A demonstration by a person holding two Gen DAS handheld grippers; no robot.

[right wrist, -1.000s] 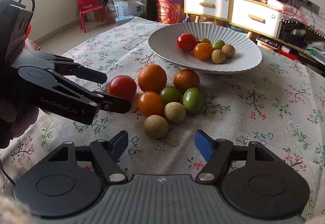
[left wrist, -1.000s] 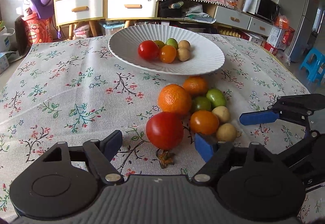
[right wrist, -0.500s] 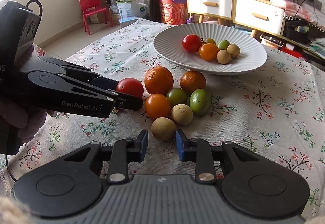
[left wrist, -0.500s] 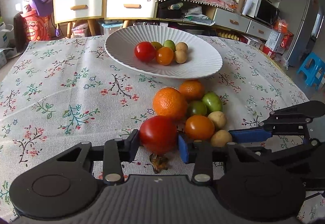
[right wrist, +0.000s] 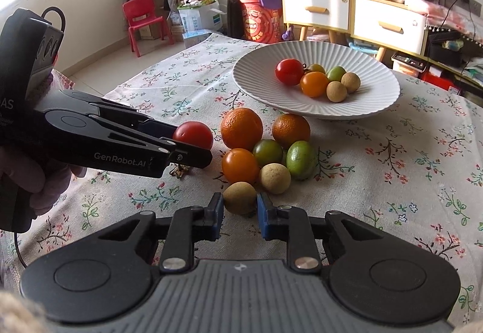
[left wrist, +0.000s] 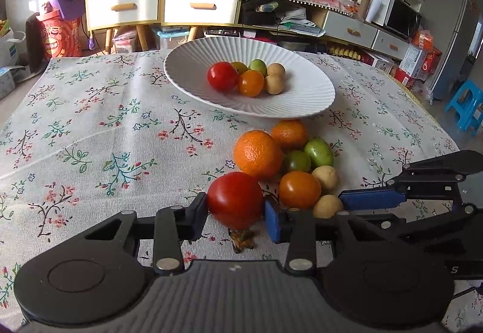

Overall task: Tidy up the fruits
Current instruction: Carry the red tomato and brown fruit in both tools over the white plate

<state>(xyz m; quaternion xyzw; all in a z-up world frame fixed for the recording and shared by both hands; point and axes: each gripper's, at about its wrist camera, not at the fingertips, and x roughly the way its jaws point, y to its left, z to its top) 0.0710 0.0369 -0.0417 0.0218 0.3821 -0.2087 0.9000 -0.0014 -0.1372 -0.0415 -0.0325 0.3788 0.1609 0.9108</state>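
While your left gripper [left wrist: 235, 213] is clamping red tomato [left wrist: 235, 200] at near-left edge of fruit cluster on floral tablecloth [left wrist: 90, 136], your right gripper [right wrist: 240, 212] is pinching nearest brown longan [right wrist: 240, 198]. White plate [left wrist: 302, 103] is sitting beyond cluster, holding 6 fruits.
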